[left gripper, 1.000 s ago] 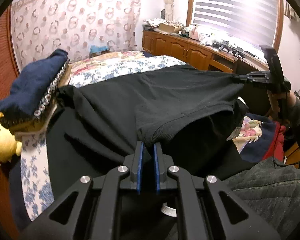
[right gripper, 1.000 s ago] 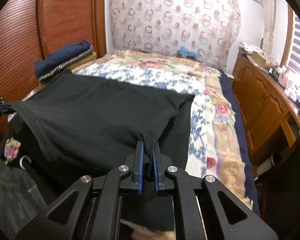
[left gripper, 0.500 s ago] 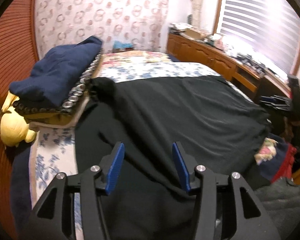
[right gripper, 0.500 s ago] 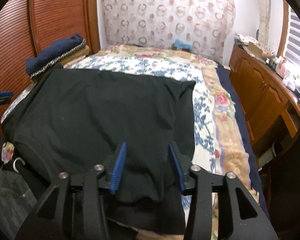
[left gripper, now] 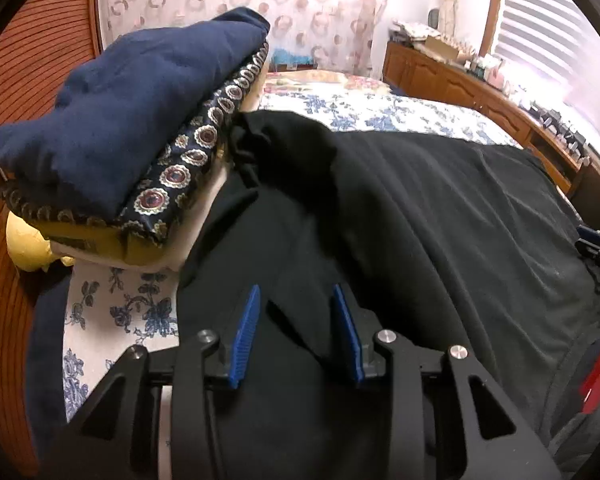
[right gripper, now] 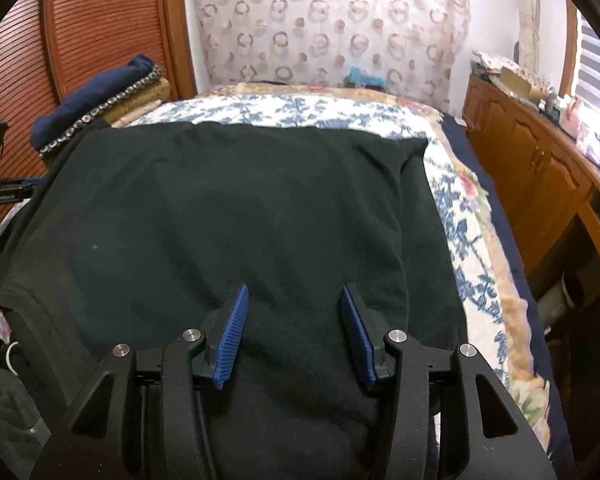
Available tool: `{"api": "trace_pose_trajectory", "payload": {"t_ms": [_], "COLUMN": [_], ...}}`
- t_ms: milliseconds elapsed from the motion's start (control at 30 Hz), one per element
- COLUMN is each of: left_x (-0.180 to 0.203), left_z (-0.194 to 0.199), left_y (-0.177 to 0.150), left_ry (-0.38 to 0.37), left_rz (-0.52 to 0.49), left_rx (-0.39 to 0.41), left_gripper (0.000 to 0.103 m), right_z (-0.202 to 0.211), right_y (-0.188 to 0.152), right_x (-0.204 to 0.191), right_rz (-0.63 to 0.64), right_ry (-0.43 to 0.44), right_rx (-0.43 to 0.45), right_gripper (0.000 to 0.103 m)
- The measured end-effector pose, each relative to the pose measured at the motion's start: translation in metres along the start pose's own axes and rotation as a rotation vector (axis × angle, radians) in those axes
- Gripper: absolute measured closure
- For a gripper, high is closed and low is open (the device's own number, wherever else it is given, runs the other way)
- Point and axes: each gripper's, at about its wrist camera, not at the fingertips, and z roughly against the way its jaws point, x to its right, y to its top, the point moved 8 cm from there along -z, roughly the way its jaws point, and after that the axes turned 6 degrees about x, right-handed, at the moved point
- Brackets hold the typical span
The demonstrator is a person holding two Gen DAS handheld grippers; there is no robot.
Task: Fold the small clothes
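Where the black garment [right gripper: 228, 216] lies spread, left gripper [left gripper: 296, 332] and right gripper [right gripper: 294, 330] both apart, near hem hidden beneath them.

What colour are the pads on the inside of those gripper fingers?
Blue, ribbed pads on black fingers; clearest in the right wrist view.

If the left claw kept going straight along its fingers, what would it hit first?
Most likely the black garment spread on the bed: the open left claw already hangs just over it, fingers angled along the cloth. Depth is unclear, but nothing else lies nearer.
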Motion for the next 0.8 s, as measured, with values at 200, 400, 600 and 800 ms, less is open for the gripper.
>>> {"api": "trace_pose_trajectory", "payload": {"t_ms": [200, 400, 600, 800], "left_x": [0.011, -0.008, -0.029, -0.036], "left_z": [0.020, 0.103, 0.112, 0.125], "left_y": [-0.001, -0.015, -0.043, -0.057], "left_ry": [-0.009, 0.017, 0.077, 0.098], "left_rz": [-0.040, 0.069, 0.105, 0.126], "left_rx": [0.038, 0.181, 0.138, 0.137], "left_gripper": [0.103, 0.103, 0.103, 0.103], "right_z": [0.000, 0.000, -0.001, 0.000], "right_y": [-0.002, -0.001, -0.002, -0.001], "right_x": [0.000, 0.002, 0.001, 0.001], "right_rz": [0.010, 0.007, 0.008, 0.012], "right_ry": [-0.015, -0.010, -0.006, 0.000], "right_rx": [0.051, 0.055, 0.051, 0.049], "right_gripper": [0.049, 0.049, 0.049, 0.049]}}
